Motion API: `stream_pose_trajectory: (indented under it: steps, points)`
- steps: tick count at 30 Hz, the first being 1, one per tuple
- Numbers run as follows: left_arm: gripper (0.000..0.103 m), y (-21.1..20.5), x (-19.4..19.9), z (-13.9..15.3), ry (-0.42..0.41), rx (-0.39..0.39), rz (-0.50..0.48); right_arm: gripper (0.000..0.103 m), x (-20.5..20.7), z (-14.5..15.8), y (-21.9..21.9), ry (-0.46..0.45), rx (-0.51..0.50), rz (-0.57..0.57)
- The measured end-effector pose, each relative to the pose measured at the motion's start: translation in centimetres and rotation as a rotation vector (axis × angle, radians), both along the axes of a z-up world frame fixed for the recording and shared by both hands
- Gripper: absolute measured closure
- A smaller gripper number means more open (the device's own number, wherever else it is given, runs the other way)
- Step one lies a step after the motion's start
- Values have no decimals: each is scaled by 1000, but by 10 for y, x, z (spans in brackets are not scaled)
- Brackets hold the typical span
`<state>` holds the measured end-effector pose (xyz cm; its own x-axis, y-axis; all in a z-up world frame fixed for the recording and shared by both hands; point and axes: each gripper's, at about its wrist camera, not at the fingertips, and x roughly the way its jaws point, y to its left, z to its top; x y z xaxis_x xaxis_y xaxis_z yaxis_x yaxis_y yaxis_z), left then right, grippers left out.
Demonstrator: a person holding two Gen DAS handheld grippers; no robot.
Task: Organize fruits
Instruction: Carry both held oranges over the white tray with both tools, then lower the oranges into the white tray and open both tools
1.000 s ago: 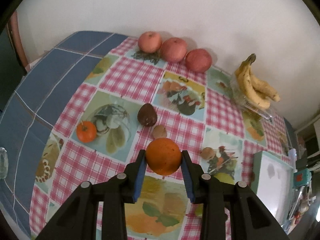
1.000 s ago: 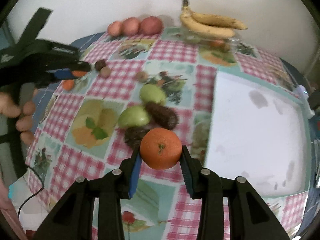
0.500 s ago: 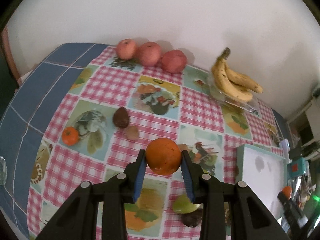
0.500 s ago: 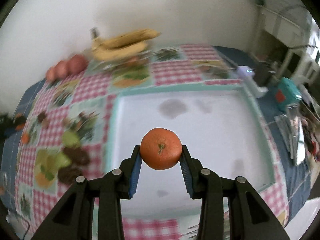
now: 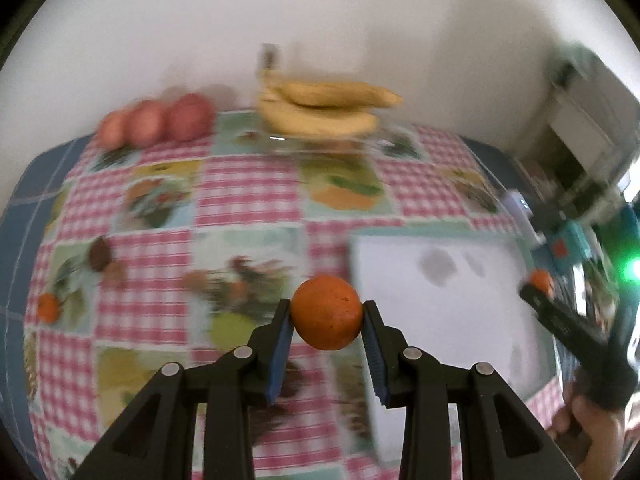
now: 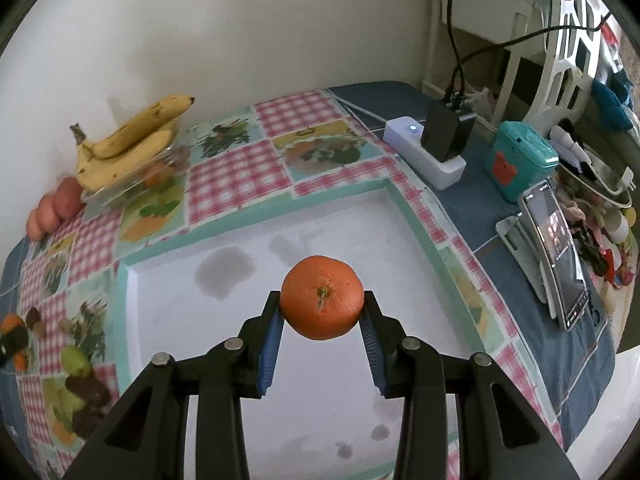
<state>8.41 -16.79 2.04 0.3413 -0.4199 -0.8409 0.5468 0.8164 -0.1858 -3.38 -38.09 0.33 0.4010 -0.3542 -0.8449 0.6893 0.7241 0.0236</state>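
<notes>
Oranges fill both grippers: the left gripper (image 5: 326, 316) has its jaws clamped on an orange (image 5: 326, 312) above the checked tabletop (image 5: 248, 184) beside the white tray (image 5: 448, 304). The right gripper (image 6: 322, 312) pinches a stemmed orange (image 6: 322, 298) over the tray's bare floor (image 6: 248, 312); bananas (image 6: 128, 140) sit by the wall

Light: soft and even, indoors.
Left view: blurry all over; bananas (image 5: 324, 110) smeared.
Right view: sharp.
Glare: green spot, right edge.
Edges: bent, dark corners.
</notes>
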Motion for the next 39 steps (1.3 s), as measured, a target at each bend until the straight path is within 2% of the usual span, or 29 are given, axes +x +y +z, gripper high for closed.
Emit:
stream_pose_trajectory:
  steps: [6,9,13,22,34,37,39]
  points:
    - [67,-54,-30,-30,11,29,-141,63,5,-14,-22,-15,37,-16]
    - [67,-66,-37,-47,35,47,-176,63,6,-24,-29,-3,46,-20]
    - [67,-76,-43,-61,25,76,-206,63,7,-36,-37,8,62,-35]
    - [67,-82,-43,-85,56,133,-217,63,13,-56,-43,57,66,-36]
    - [66,-82,-44,-87,42,145,-228,63,15,-63,-41,91,46,-28]
    - [64,-83,-45,-87,39,152,-233,59,15,-63,-41,85,52,-31]
    - [64,-83,-44,-87,41,156,-232,50,17,-64,-40,93,48,-23]
